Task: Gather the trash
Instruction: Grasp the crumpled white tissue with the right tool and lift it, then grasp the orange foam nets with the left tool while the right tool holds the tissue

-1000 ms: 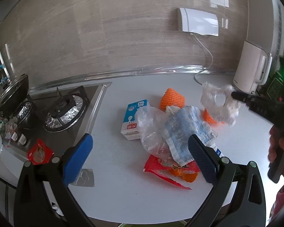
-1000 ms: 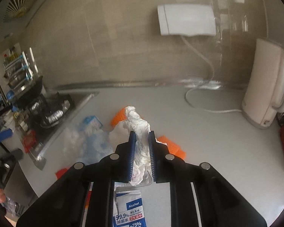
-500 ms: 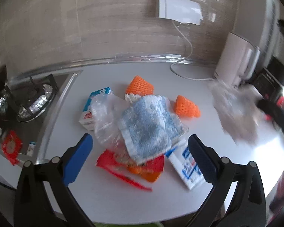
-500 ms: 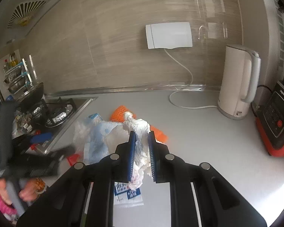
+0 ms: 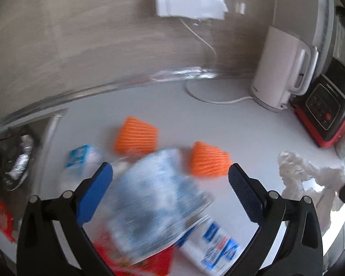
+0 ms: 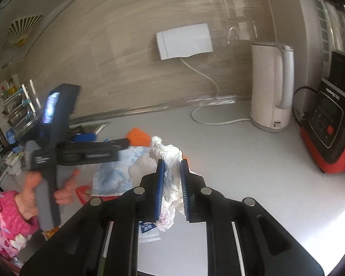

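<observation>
In the left wrist view my left gripper (image 5: 170, 172) is open and hangs over a pile of trash on the white counter (image 5: 253, 133). The pile holds a blurred blue-white cloth in clear plastic (image 5: 158, 202), two orange foam nets (image 5: 135, 138) (image 5: 209, 161), a milk carton (image 5: 80, 158), a wipes packet (image 5: 214, 248) and a red wrapper (image 5: 154, 264). Nothing is between its pads. My right gripper (image 6: 172, 163) is shut on a crumpled white paper (image 6: 170, 154), held off the counter right of the pile (image 5: 310, 179). A hand (image 6: 62, 191) in a pink sleeve holds the left tool.
A white kettle (image 5: 280, 69) and a red-and-black appliance (image 5: 322, 115) stand at the back right, with a white cable (image 5: 207, 96) running to a wall box (image 5: 188, 2). A gas hob (image 5: 18, 161) lies at the left. The counter's front edge is close below.
The left gripper has swung right and come down closer over the pile, still open. The right gripper has carried the crumpled paper away from the pile toward the right.
</observation>
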The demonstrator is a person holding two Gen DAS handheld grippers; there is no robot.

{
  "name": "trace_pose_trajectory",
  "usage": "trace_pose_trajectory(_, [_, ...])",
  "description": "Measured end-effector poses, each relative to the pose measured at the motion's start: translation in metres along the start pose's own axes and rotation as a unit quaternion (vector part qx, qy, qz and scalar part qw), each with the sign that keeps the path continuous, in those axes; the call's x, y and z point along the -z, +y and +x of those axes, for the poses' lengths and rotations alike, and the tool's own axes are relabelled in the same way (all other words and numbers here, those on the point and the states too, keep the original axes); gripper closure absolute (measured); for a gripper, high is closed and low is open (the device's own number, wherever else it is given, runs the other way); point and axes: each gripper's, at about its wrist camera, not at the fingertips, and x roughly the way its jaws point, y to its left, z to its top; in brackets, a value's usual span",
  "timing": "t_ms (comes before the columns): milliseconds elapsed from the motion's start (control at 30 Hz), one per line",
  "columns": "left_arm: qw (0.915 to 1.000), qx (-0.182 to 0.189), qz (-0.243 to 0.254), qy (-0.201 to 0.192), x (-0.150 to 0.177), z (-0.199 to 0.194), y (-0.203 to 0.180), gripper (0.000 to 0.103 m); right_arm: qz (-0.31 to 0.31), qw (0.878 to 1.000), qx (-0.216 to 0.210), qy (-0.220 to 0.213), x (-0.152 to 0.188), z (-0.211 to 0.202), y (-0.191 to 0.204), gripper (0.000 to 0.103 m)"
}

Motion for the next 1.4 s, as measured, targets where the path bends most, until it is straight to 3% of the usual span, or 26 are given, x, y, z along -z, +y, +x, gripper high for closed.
trace_pose_trajectory(100, [0.9996, 0.017, 0.0, 0.024, -0.006, 0.03, -0.024, 0.006, 0.0, 1.0, 0.007, 0.002, 0.001, -0.001, -0.008, 0.088])
trace_pose_trajectory(333, [0.9971, 0.009, 0.037, 0.065, -0.013, 0.095, -0.064, 0.01, 0.022, 1.0, 0.022, 0.004, 0.005, -0.006, -0.033, 0.088])
trace_pose_trajectory(400, [0.996, 0.008, 0.039, 0.08, -0.012, 0.106, -0.066, 0.025, 0.028, 0.999, 0.025, 0.004, 0.006, -0.006, -0.039, 0.088])
trace_pose_trajectory(467, [0.9946, 0.013, 0.035, 0.097, -0.01, 0.114, -0.063, 0.052, 0.03, 0.999, 0.026, 0.003, 0.005, -0.006, -0.042, 0.088])
trace_pose_trajectory(633, [0.994, 0.026, 0.031, 0.102, -0.007, 0.118, -0.058, 0.089, 0.031, 0.999, 0.025, 0.0, 0.004, -0.003, -0.04, 0.088])
trace_pose_trajectory(667, [0.9937, 0.034, 0.03, 0.102, -0.007, 0.116, -0.057, 0.09, 0.03, 0.999, 0.025, 0.0, 0.004, -0.002, -0.039, 0.088])
trace_pose_trajectory(900, [0.9963, 0.037, 0.021, 0.075, -0.009, 0.071, -0.053, 0.092, 0.025, 0.999, 0.02, 0.003, 0.003, -0.002, -0.029, 0.088])
trace_pose_trajectory(1067, [0.9986, 0.017, -0.002, 0.049, 0.008, -0.004, -0.033, 0.092, 0.01, 1.0, 0.001, 0.008, 0.005, -0.008, -0.011, 0.088])
trace_pose_trajectory(1267, [0.9978, -0.036, -0.016, 0.054, 0.073, -0.097, 0.01, 0.092, -0.04, 0.995, -0.081, 0.04, 0.025, -0.022, 0.038, 0.088])
trace_pose_trajectory(1400, [0.9939, -0.049, -0.035, 0.092, 0.134, -0.14, 0.044, 0.091, -0.063, 0.986, -0.135, 0.08, 0.049, -0.033, 0.078, 0.088])
